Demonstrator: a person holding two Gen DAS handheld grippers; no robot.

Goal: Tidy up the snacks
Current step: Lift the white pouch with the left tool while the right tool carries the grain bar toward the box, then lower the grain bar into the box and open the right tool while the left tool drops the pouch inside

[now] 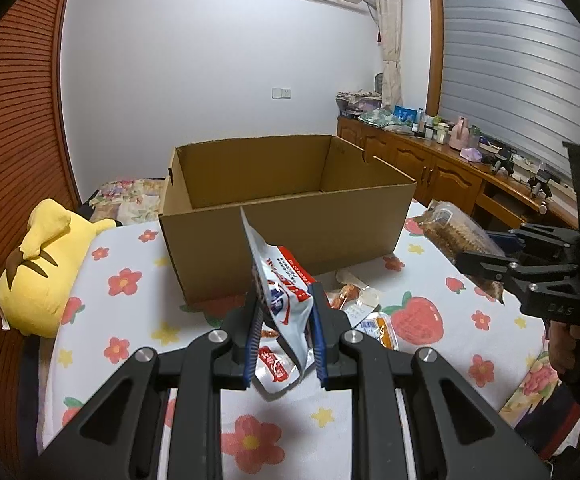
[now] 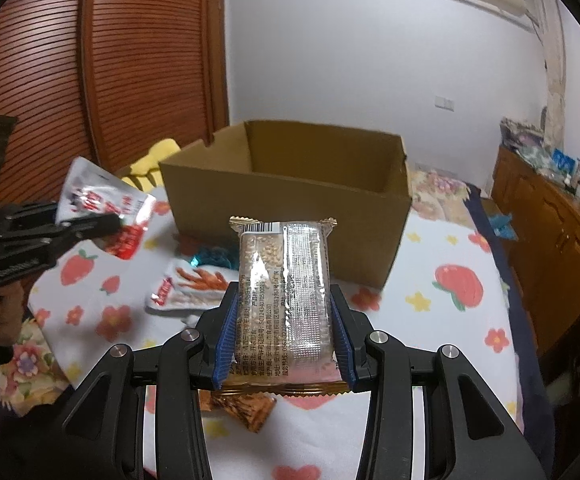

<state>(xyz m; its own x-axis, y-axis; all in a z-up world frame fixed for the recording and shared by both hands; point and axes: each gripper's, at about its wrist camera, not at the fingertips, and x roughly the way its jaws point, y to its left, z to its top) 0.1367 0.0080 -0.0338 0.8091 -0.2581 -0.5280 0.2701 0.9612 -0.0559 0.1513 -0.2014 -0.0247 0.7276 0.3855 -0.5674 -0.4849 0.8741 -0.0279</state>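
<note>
An open cardboard box (image 1: 290, 220) stands on the flowered bedsheet, also in the right wrist view (image 2: 290, 196). My left gripper (image 1: 285, 316) is shut on a white and red snack pouch (image 1: 286, 296), held above the sheet in front of the box; it also shows in the right wrist view (image 2: 102, 204). My right gripper (image 2: 286, 320) is shut on a clear grain-bar packet (image 2: 286, 296), held before the box; the packet shows in the left wrist view (image 1: 453, 232) beside the right gripper (image 1: 465, 264).
Loose snack packets lie on the sheet in front of the box (image 1: 353, 300) (image 2: 190, 288); an orange packet (image 2: 246, 408) lies under my right gripper. A yellow plush toy (image 1: 42, 272) lies at the left. A wooden cabinet (image 1: 449, 172) with clutter runs along the right.
</note>
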